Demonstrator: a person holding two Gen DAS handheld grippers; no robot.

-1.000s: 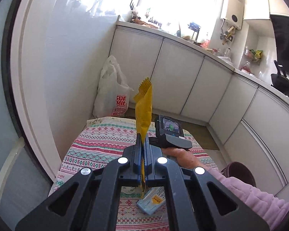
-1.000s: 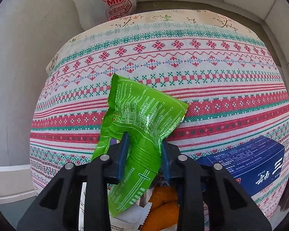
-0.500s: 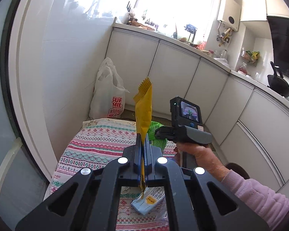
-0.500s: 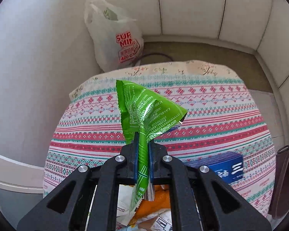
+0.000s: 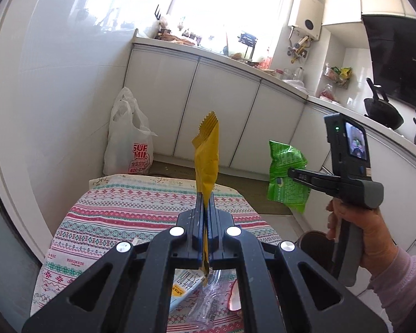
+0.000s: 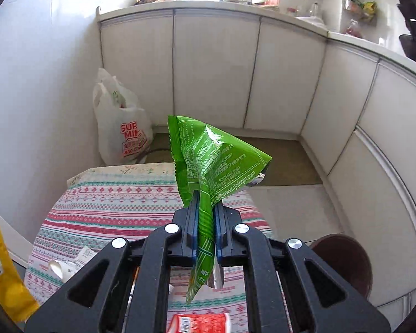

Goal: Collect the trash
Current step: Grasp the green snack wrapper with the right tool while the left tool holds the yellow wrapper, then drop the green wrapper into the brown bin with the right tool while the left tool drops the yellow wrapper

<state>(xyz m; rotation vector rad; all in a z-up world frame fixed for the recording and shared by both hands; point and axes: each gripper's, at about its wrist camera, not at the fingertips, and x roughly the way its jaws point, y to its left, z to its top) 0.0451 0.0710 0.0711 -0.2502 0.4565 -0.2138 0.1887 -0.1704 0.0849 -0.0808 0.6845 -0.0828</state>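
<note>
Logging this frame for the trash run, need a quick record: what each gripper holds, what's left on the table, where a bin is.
left gripper: shut on yellow wrapper, held upright
right gripper: shut on green snack bag, lifted off the table
table: patterned cloth; red packet, clear wrapper and paper scraps near edge
brown bin: on floor, right of table
white plastic bag: on floor beyond table

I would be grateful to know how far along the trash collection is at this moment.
Nothing visibly binned yet. In hand: the left gripper is clamped on a yellow wrapper, the right gripper on a green snack bag. Left: paper scraps and a red packet lie on the tablecloth, with the brown bin beside it.
</note>
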